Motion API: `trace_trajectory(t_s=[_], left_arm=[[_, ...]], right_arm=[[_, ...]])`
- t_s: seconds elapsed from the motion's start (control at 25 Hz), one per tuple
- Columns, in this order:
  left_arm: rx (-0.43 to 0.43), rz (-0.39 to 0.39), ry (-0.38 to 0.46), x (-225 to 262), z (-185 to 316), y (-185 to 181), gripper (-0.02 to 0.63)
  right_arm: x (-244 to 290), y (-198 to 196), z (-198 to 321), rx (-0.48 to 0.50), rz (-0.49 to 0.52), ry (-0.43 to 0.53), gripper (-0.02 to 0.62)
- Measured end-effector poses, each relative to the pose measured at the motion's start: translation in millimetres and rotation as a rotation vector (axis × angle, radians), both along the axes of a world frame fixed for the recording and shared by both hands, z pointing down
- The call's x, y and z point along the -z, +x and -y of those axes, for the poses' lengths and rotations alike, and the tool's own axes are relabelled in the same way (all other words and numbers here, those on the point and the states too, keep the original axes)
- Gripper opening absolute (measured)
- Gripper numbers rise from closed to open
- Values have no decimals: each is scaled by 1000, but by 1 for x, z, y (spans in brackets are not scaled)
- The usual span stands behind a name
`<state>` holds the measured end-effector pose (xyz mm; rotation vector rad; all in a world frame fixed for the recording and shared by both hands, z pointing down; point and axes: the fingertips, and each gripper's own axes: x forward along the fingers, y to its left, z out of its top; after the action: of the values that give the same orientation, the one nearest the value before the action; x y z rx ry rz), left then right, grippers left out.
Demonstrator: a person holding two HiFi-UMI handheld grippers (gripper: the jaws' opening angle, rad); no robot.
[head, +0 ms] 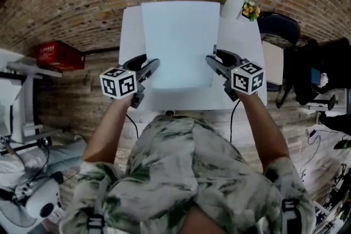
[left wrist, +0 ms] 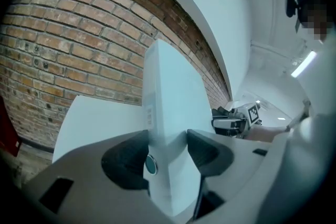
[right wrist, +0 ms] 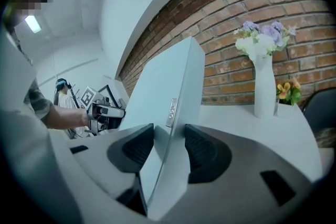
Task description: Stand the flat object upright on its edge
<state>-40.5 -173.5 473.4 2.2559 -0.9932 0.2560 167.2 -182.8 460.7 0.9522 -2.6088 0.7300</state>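
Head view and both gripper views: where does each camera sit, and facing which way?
Head view: on the person's head, facing steeply down at the table; forearms, torso, left gripper and right gripper show.
Left gripper view: on the left gripper, looking along its jaws, shut on the panel, toward the brick wall.
Right gripper view: on the right gripper, same, vase beyond.
Shared: each gripper view shows the other gripper.

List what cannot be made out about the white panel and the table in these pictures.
1. Head view: whether the white panel touches the table; the panel covers the surface beneath it.
2. Both gripper views: the panel's lower edge, hidden behind the jaws.
3. Right gripper view: the print on the small label, too small to read.
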Motion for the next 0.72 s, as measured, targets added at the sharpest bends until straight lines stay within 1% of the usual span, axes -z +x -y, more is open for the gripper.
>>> trace_trajectory(t_s=[0.4,0.72], left_arm=[[36,47,55,12,24,-29,242],[53,96,88,16,53,-50,242]], right_arm=[[18,-31,31,49,-55,129,199],[24,-54,59,69,-90,185,199]])
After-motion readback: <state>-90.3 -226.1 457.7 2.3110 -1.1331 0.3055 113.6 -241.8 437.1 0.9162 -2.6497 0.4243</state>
